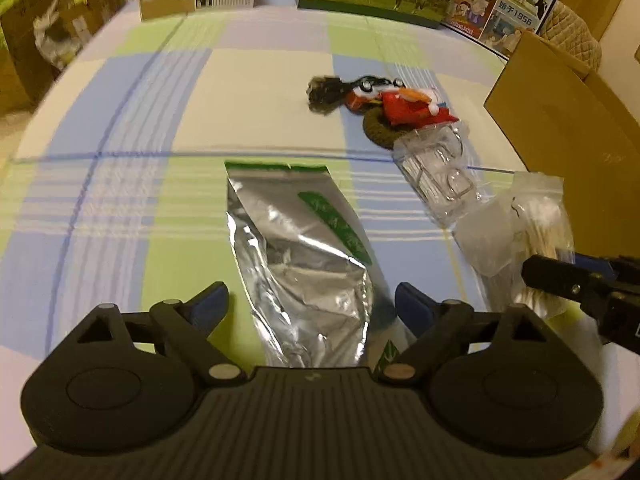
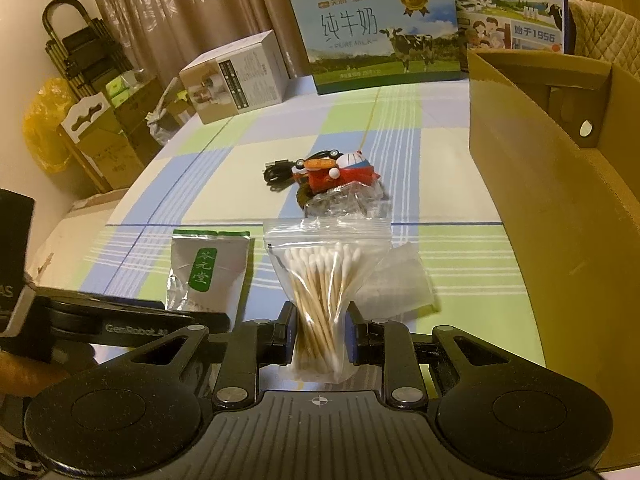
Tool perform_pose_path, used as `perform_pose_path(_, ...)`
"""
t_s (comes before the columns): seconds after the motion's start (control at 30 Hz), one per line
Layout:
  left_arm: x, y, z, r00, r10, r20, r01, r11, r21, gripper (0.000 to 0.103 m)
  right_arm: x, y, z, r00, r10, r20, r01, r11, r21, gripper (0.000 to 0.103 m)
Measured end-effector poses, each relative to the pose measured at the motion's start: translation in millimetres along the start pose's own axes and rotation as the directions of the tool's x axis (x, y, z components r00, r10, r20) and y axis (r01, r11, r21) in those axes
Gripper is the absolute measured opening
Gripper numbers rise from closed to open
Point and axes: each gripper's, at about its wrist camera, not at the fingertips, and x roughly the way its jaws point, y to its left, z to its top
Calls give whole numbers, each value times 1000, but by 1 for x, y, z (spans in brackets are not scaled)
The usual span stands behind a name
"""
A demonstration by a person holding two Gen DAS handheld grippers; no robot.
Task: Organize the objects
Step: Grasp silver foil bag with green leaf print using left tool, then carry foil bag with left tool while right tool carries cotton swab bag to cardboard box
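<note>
A silver foil pouch [image 1: 304, 256] with a green label lies on the checked cloth, its near end between the open fingers of my left gripper [image 1: 312, 304]. It also shows in the right wrist view [image 2: 208, 272]. My right gripper [image 2: 319, 336] is shut on a clear zip bag of cotton swabs [image 2: 324, 280], seen at the right in the left wrist view [image 1: 532, 232]. Farther back lies a cluster: a red toy [image 1: 408, 110], a black cable [image 1: 324, 90], a clear plastic packet [image 1: 440, 172].
An open cardboard box [image 2: 552, 208] stands at the right, its wall close to my right gripper. Milk cartons [image 2: 380, 36] and a white box [image 2: 236, 76] stand at the table's far edge. Stacked boxes and a yellow bag [image 2: 40, 136] sit beyond the left edge.
</note>
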Motion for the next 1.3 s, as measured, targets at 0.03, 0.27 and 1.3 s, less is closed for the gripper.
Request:
perform_pose_path(0.03,3,1,0,1000,-14,-12,14,1000,-17,87,0,0,0,1000,0,-1,0,1000,1,21)
perform_pose_path(0.27,8,-10,2,1000,-6,-11,6,1000,6,75,2,2,-2,1000,6,-7,-5,1000,3,21)
perform_pose_path(1.3,-66,-21,-28,987,-111,116,115,993,-31,38,-54,5,-10,995,-13,102,16,999,-30,21)
